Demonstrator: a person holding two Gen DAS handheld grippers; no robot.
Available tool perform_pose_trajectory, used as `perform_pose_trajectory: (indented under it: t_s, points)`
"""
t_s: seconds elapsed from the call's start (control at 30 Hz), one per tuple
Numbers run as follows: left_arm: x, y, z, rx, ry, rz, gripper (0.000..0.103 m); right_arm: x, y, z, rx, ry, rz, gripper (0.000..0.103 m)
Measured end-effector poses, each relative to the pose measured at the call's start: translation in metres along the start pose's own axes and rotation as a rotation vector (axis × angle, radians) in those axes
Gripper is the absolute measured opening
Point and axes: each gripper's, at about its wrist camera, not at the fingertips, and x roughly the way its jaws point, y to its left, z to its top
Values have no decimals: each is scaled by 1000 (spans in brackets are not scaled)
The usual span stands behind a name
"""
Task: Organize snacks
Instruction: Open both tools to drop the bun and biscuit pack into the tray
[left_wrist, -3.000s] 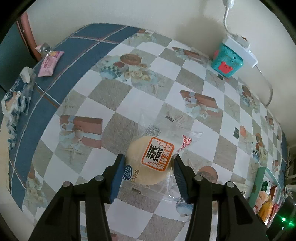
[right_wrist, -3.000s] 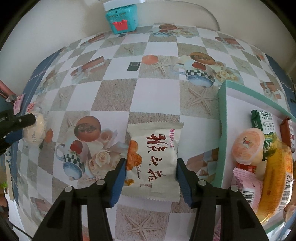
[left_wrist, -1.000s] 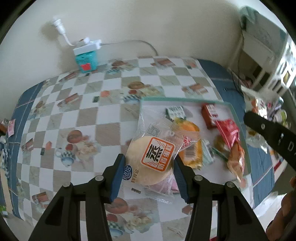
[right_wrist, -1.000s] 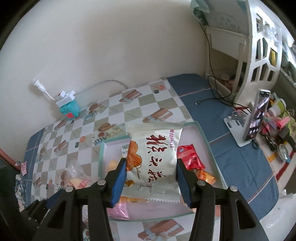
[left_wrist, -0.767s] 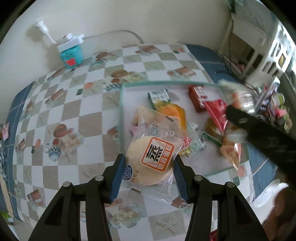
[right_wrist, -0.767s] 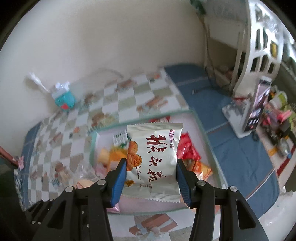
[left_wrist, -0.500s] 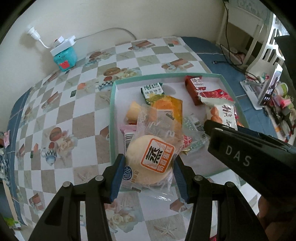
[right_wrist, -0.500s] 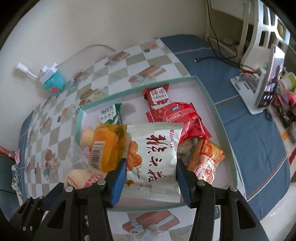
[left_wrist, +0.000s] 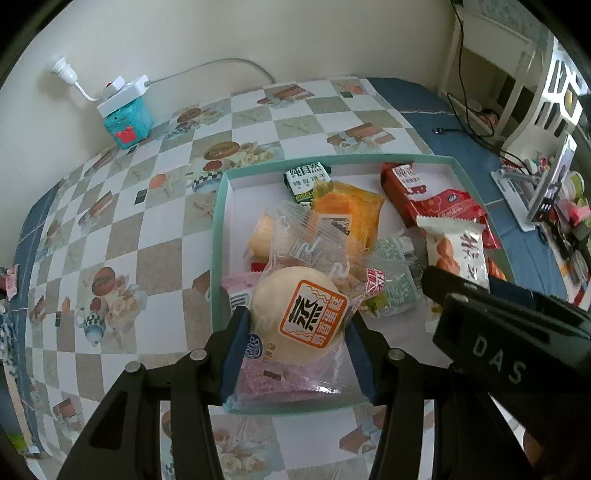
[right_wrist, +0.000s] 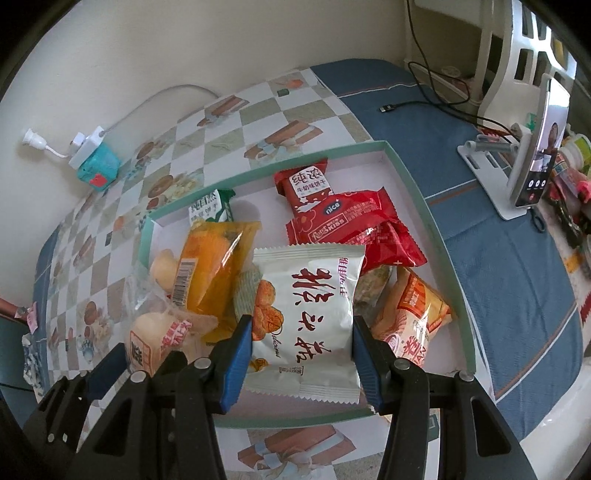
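I'm at the drop-off step. My left gripper (left_wrist: 295, 343) is clamped part-way open on the steamed cake packet (left_wrist: 301, 317), low over the near left corner of the tray (left_wrist: 218, 229). My right gripper (right_wrist: 301, 354) pinches the white snack bag (right_wrist: 306, 314) over the tray's near middle. Next I'd judge both jaws should open so each packet settles inside the rim. Three seconds ago both packets lay on the checked tablecloth (left_wrist: 155, 229), outside the tray.

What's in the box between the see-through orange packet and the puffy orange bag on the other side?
In the right wrist view, the white snack bag, held by the right tool.
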Motion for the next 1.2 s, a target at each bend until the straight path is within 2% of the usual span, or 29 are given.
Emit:
perform_pose_trajectory:
  t_s: [0.43, 0.53, 0.63, 1.03, 1.07, 1.1, 1.13, 1.2]
  points:
    - [-2, -1, -3, 13, 9, -15, 54, 0, -3, -1, 16, 4, -37, 57]
    - [-6, 0, -4, 16, 8, -13, 59, -2, -3, -2, 16, 0, -39, 59]
    - [-8, 1, -4, 14, 3, -13, 62, -5, -4, -2, 19, -9, -42, 64]
    - [-23, 18, -1, -30, -13, -34, 63, -24, -7, 2, 38, -58, -38, 65]
    - [-24, 19, -1, -34, -16, -40, 65, -25, -8, 2, 39, -62, -37, 65]
    - [-26, 21, -1, -38, -20, -45, 74, -26, -7, 2, 41, -64, -37, 65]
    - [-27, 22, 0, -43, -24, -46, 78, -27, -7, 2, 42, -66, -36, 65]
    - [-31, 27, 1, -59, -34, -52, 79, -28, -8, 2, 44, -69, -36, 65]
